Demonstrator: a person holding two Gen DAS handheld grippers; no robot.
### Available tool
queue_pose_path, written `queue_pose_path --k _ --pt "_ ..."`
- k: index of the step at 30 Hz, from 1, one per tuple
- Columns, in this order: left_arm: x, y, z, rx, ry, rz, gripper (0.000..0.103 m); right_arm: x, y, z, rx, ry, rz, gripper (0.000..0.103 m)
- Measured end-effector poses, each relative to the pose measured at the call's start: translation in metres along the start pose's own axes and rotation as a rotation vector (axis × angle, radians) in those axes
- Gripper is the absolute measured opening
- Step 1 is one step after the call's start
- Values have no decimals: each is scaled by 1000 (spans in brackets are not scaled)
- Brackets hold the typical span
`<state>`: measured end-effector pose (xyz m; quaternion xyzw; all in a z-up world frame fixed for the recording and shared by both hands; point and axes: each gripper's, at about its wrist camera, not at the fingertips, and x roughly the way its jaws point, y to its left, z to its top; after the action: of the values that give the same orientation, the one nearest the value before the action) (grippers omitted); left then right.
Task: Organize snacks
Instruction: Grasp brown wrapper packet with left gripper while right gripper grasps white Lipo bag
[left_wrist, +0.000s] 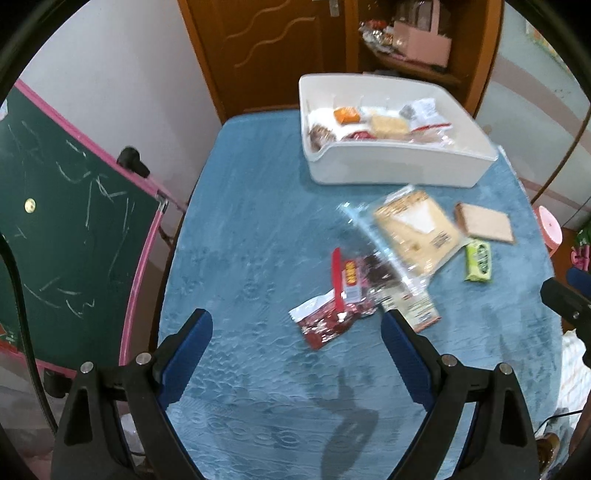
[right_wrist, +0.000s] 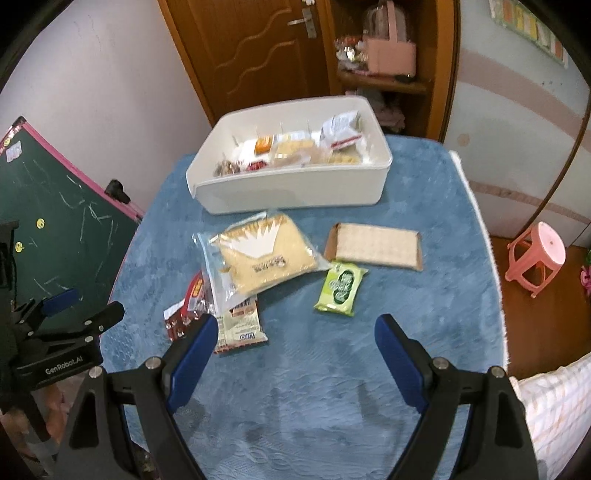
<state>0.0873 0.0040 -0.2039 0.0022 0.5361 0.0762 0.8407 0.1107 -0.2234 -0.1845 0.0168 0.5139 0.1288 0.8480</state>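
A white bin (left_wrist: 391, 168) (right_wrist: 291, 192) with several snacks in it stands at the far side of the blue-covered table (left_wrist: 251, 236) (right_wrist: 424, 229). In front of it lie a large yellow clear-wrapped packet (left_wrist: 415, 229) (right_wrist: 266, 258), a brown cracker slab (left_wrist: 484, 223) (right_wrist: 375, 245), a green packet (left_wrist: 479, 261) (right_wrist: 340, 288), a dark red packet (left_wrist: 325, 325) (right_wrist: 177, 321) and an orange-and-white packet (right_wrist: 240, 326). My left gripper (left_wrist: 297, 323) hangs open above the table, just short of the red packet. My right gripper (right_wrist: 295, 328) is open too, the green packet just beyond it.
A green chalkboard with a pink frame (left_wrist: 70, 236) (right_wrist: 62, 229) leans at the table's left. Behind the table are a wooden door (right_wrist: 255, 48) and a shelf with a pink box (right_wrist: 391, 55). A pink stool (right_wrist: 537, 258) stands on the floor at the right.
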Motion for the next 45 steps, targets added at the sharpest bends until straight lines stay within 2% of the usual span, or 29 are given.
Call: queue_pose_path --k 5,9,18,23,27,29,30,33,34,37,42,44,45 --pt "33 8 -5 5 70 -22 92 31 6 0 15 69 30 88" --pt "59 2 -8 56 118 -63 92 57 14 0 11 122 71 88" --pt "114 -12 -14 324 123 -139 92 120 40 -14 -35 263 97 88" --pt "130 -13 -12 409 122 -187 92 145 53 -15 -59 300 77 88" --pt "138 -9 -10 416 125 -212 92 163 64 -17 -100 331 21 88" --pt "141 -8 -8 409 131 -225 92 165 72 -18 -141 311 -20 86" --pt "142 -7 -7 407 134 -231 92 166 73 -19 -152 308 -31 83" --pt "146 -11 -4 411 138 -250 92 163 74 -20 -161 288 -51 61" --pt "147 -12 -4 413 140 -253 92 161 70 -19 -148 284 -43 59" --pt "153 -18 -3 423 149 -261 92 158 50 -14 -55 296 11 57" --pt "162 -26 5 431 144 -263 92 153 35 -15 -15 293 8 57" --pt "162 -26 7 426 140 -269 87 151 34 -18 -8 292 7 57" --pt "162 -28 9 429 135 -274 78 150 33 -22 -6 291 9 57"
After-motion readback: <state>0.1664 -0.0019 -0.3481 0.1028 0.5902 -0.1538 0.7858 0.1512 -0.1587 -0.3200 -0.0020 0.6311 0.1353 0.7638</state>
